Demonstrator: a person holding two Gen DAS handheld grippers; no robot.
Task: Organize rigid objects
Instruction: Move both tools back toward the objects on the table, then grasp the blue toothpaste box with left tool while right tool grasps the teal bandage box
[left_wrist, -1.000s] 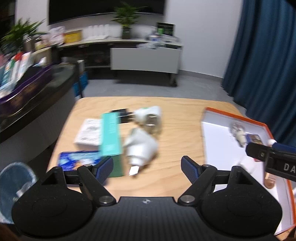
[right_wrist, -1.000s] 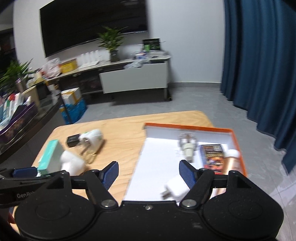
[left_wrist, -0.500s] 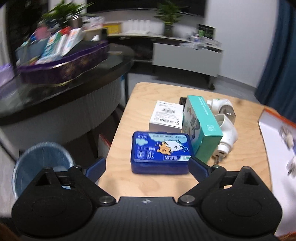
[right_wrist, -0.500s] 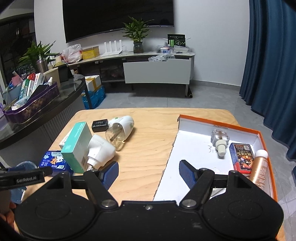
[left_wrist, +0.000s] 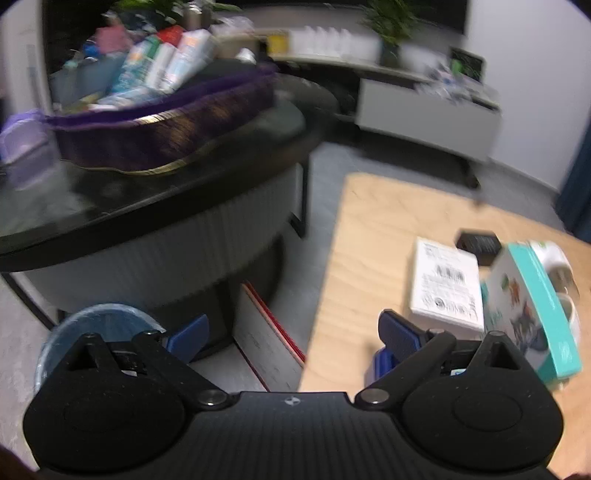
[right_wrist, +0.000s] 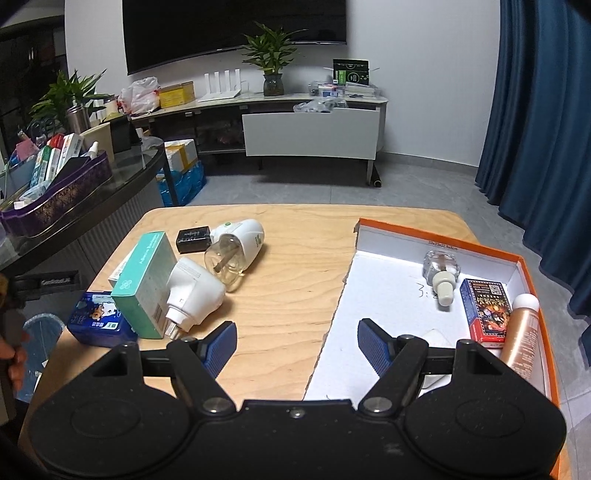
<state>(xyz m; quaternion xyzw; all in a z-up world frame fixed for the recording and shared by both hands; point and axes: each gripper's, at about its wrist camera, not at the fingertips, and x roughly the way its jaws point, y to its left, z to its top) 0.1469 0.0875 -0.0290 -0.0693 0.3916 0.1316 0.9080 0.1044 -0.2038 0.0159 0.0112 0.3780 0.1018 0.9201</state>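
On the wooden table (right_wrist: 295, 280) lie a teal box (right_wrist: 147, 284), a white plug device (right_wrist: 194, 295), a white vaporizer with a clear bottle (right_wrist: 236, 247), a small black box (right_wrist: 192, 240), a blue box (right_wrist: 98, 321) and a white box (left_wrist: 445, 288). The orange tray (right_wrist: 532, 280) holds a small glass bottle (right_wrist: 441, 271), a red-blue box (right_wrist: 487, 310) and a copper bottle (right_wrist: 524, 332). My right gripper (right_wrist: 295, 345) is open and empty over the tray's near left edge. My left gripper (left_wrist: 291, 332) is open and empty, hanging over the table's left edge; the teal box (left_wrist: 532, 310) is to its right.
A dark counter (left_wrist: 155, 192) with a purple basket (left_wrist: 159, 122) of packets stands left of the table. A blue bin (left_wrist: 96, 328) sits on the floor below. A TV bench (right_wrist: 310, 129) and blue curtains (right_wrist: 543, 147) are farther back.
My left gripper has swung further left, off the table edge toward the counter and bin. My right gripper has stayed nearly still over the tray edge.
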